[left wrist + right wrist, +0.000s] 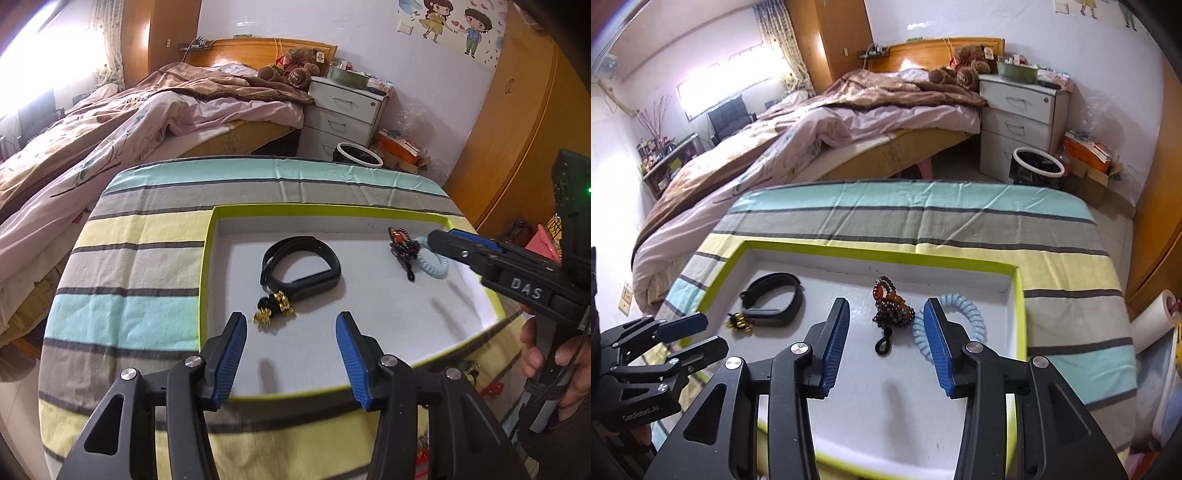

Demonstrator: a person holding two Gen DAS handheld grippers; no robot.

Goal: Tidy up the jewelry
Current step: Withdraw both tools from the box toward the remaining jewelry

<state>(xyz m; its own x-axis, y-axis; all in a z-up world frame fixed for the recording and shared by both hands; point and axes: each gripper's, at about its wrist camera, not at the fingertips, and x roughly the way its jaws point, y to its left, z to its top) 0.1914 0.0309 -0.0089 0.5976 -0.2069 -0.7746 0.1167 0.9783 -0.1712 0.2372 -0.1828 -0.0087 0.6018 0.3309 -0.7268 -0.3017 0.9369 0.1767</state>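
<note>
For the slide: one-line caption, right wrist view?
Right gripper open above lime-rimmed tray holding beaded bracelet, blue coil band, black wristband.

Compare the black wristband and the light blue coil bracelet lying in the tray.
The black wristband is a smooth flat strap; the light blue coil bracelet is a springy spiral cord. The wristband lies toward the tray's left side beside a gold-bead piece; the coil bracelet lies on the right, against a dark beaded bracelet. Both rest as loops inside the green-rimmed tray, neither gripped by any tool.

Unmade bed (849, 122), teddy bear (964, 70), white drawer unit (1023, 110), bin (1038, 166)
</note>
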